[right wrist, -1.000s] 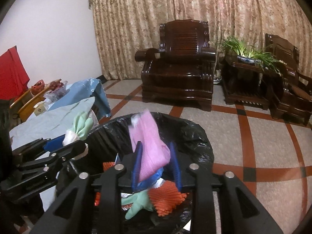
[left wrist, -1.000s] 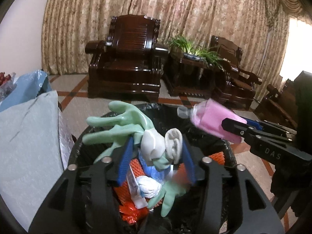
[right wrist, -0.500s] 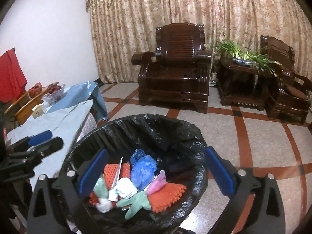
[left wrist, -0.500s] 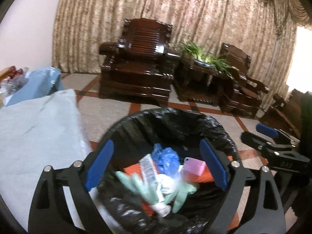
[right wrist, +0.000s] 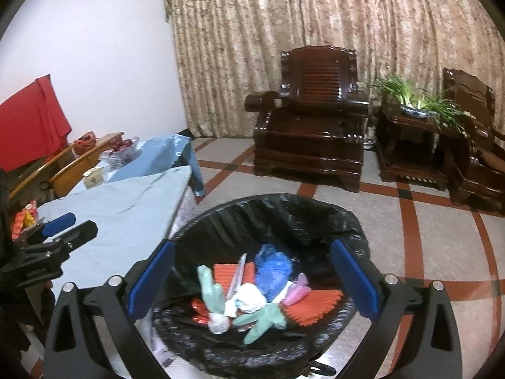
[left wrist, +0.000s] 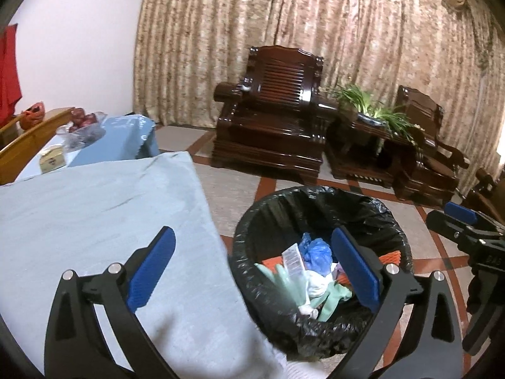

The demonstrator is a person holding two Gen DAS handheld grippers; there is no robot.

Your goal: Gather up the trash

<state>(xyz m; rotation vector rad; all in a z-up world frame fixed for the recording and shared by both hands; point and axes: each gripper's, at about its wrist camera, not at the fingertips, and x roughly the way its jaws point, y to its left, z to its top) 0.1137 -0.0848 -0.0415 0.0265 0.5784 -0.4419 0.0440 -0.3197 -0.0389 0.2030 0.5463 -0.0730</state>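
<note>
Both sets of jaws stood spread wide with nothing gripped. The left gripper (left wrist: 251, 267) was in the last bit of opening, with no item between its pads; the right gripper (right wrist: 252, 276) was fully released. Right under the right jaws sat the bin (right wrist: 221, 221), its trash pile dead center between them: green glove (right wrist: 265, 317), blue bag (right wrist: 273, 270), pink wrapper (right wrist: 296, 290), orange mesh (right wrist: 318, 303). From the left jaws the bin (left wrist: 372, 203) lay off toward the right pad, with the bench (left wrist: 94, 205) filling the space under the left pad. My guess is the drop was done and anything left to collect was back on the bench, which put the left hand nearer to it. No loose trash showed on the cloth, though. Further out: armchair (right wrist: 311, 126), plant (right wrist: 416, 101), curtains (right wrist: 315, 9).
</note>
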